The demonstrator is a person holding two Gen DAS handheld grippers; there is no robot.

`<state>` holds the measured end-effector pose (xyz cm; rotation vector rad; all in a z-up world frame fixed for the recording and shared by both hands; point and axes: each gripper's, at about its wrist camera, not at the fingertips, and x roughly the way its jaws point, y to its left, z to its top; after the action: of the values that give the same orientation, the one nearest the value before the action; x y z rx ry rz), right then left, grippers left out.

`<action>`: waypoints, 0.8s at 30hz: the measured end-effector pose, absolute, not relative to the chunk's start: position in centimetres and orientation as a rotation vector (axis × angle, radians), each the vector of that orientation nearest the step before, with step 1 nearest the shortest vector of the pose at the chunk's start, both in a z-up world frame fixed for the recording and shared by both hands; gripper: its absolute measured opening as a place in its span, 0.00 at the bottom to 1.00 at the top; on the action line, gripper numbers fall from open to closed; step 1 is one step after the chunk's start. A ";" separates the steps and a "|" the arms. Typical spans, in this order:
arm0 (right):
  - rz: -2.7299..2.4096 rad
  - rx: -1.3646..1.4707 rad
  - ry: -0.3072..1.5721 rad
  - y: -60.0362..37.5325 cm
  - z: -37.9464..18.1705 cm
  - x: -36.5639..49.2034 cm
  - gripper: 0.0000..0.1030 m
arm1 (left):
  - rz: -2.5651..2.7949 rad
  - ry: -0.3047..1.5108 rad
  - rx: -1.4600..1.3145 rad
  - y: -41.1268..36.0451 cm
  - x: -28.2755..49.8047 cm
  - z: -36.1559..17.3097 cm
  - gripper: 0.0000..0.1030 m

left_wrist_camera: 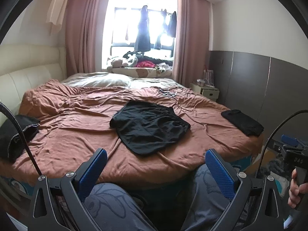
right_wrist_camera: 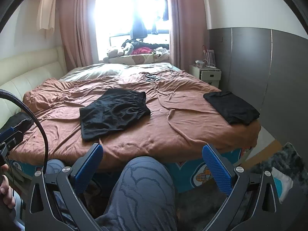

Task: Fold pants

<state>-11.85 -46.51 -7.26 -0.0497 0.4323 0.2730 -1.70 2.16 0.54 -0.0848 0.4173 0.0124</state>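
A pair of black shorts (left_wrist_camera: 148,127) lies spread flat on the brown bedspread (left_wrist_camera: 77,130), near the middle of the bed; it also shows in the right wrist view (right_wrist_camera: 113,111). My left gripper (left_wrist_camera: 156,156) is open and empty, held back from the bed's near edge above the person's knees. My right gripper (right_wrist_camera: 153,152) is open and empty too, also short of the bed edge. Neither touches the shorts.
A folded black garment (right_wrist_camera: 231,107) lies at the bed's right edge. A dark garment pile (left_wrist_camera: 15,132) lies at the left edge. Cables (left_wrist_camera: 169,93) lie further back. A white nightstand (right_wrist_camera: 206,75), grey wardrobe (right_wrist_camera: 269,73) and the person's grey-trousered knee (right_wrist_camera: 142,188) are close.
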 end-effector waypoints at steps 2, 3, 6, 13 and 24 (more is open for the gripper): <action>0.278 -0.055 0.433 -46.5 -7.2 -11.8 1.00 | 0.009 0.414 -0.092 2.3 -1.8 0.6 1.00; 0.279 -0.057 0.430 -46.6 -7.2 -12.0 1.00 | 0.013 0.413 -0.092 2.3 -1.9 0.7 1.00; 0.283 -0.052 0.428 -46.8 -7.2 -12.1 1.00 | 0.013 0.411 -0.090 2.3 -2.2 0.6 1.00; 0.277 -0.034 0.419 -47.2 -7.1 -12.5 1.00 | 0.008 0.402 -0.092 2.2 -2.7 0.8 1.00; 0.283 -0.037 0.409 -46.9 -6.8 -13.2 1.00 | 0.005 0.391 -0.087 2.2 -3.7 1.4 1.00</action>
<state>-13.21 -46.87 -6.80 -0.0372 0.4091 0.2834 -3.71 2.19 1.36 -0.0869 0.3906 0.0051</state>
